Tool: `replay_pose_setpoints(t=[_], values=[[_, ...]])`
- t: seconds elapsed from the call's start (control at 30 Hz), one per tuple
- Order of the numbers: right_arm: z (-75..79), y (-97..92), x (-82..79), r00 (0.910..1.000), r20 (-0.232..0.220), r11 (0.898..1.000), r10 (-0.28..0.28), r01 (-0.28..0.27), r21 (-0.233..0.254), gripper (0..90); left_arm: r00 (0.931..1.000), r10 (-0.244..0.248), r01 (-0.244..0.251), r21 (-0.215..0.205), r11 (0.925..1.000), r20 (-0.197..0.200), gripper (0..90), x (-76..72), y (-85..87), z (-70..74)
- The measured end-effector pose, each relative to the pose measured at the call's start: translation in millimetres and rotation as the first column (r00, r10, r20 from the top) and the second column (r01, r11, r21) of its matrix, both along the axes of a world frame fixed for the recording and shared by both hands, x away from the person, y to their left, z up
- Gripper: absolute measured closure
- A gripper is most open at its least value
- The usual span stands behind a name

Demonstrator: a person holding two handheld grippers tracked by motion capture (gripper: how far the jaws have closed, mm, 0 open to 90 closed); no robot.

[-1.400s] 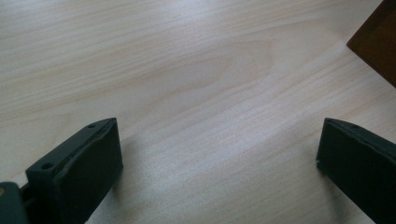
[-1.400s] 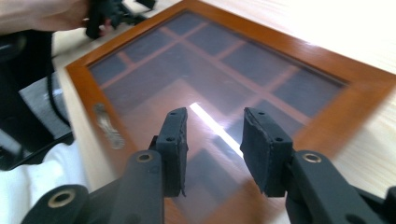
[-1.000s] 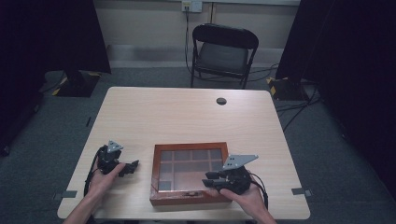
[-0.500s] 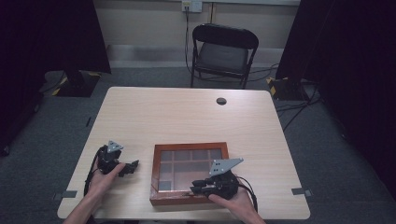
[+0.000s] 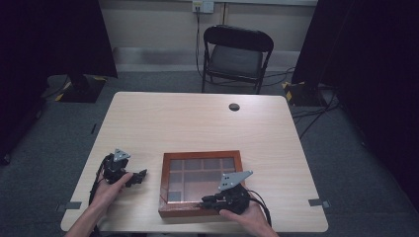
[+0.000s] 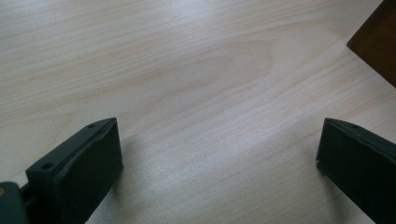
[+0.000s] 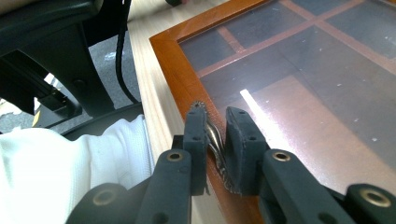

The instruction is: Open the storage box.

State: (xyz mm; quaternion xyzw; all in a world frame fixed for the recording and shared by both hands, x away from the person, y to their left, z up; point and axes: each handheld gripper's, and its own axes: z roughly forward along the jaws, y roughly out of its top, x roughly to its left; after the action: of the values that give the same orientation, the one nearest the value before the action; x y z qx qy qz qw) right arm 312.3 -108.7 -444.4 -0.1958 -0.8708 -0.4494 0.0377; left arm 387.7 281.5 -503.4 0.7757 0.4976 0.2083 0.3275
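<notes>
Your right gripper clamps the metal handle of the glass-lidded wooden box.

The box sits at the desk's near edge; through its lid you see dividers, contents indiscernible. The right gripper view alone shows the fingers, just closed, pinching the ornate handle. Your left gripper rests left of the box, fingers wide apart over bare wood. No legible writing.
</notes>
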Motion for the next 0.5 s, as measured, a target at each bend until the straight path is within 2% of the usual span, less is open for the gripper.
replay_pose_setpoints(t=[0.17, 0.27, 0.5], values=[[0.3, 4.8, -1.5, 0.9998, 0.019, 1.0, -0.009, 0.01, -0.007, 80.0, 1.0, 0.0, 0.0, 0.0, 1.0, 0.0, 0.0, 0.0, 0.0, 0.0], [-1.3, 7.6, 4.0, 0.9992, 0.021, 0.999, -0.033, 0.033, 0.008, 80.1, 1.0, 0.001, -0.001, -0.001, 1.0, 0.0, 0.0, 0.0, -0.2, 0.0], [-0.7, 8.4, 6.4, 0.9994, 0.022, 1.0, -0.027, 0.027, 0.005, 80.4, 1.0, 0.003, -0.003, 0.001, 1.0, -0.008, 0.3, -0.7, -0.7, 1.0]])
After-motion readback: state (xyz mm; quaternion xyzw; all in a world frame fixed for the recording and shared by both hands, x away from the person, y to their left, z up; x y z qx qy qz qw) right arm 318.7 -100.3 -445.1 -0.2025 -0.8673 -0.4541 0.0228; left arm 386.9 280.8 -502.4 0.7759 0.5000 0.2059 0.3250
